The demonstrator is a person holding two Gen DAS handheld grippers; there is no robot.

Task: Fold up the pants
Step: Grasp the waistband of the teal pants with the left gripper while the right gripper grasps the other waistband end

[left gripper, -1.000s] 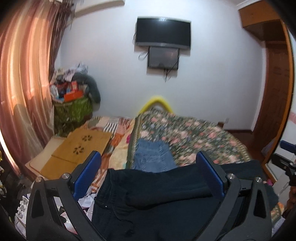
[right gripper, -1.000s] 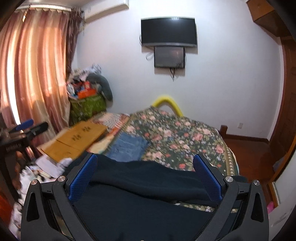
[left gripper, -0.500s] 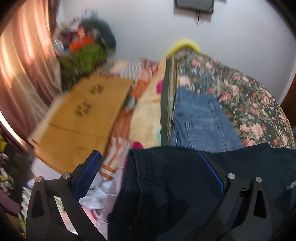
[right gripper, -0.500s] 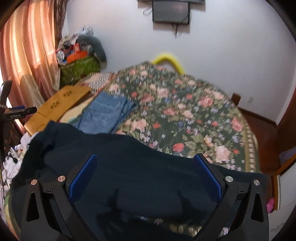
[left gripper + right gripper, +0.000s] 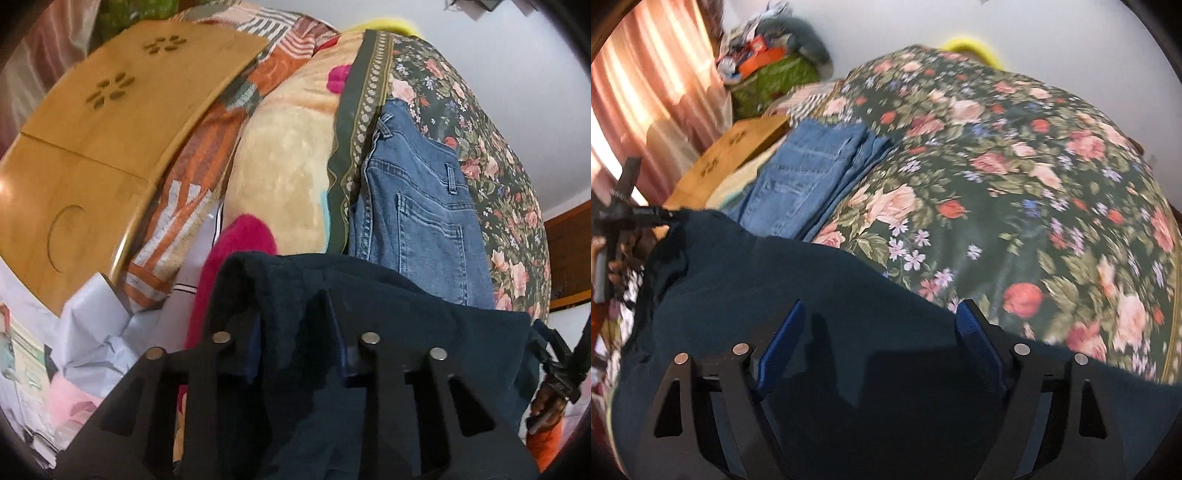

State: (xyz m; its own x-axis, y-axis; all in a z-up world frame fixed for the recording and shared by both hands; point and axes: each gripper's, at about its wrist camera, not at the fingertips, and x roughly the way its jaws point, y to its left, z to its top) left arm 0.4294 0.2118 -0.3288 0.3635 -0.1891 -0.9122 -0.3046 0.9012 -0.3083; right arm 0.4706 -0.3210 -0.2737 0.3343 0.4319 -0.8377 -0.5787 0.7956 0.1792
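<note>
Bed with floral bedspread (image 5: 1015,155); dark navy pants (image 5: 820,295) lie across its near edge, folded blue jeans (image 5: 421,206) just beyond. Left gripper (image 5: 295,325) has just been closing, clamped on a pants fold. Right gripper (image 5: 879,332) closing too, still released, pants under it.

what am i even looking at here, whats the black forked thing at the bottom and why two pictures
These are two handheld grippers, one in each of a person's hands, each with a camera looking along its two fingers; hence two pictures.

In the left wrist view, the left gripper has just been closing, and a bunched edge of the dark pants sits between its fingers. In the right wrist view, the right gripper has also just been closing but is open over the pants, its blue pads apart.

The pants lie on a flowered bedspread, next to folded blue jeans. A wooden tray sits left of the bed.
</note>
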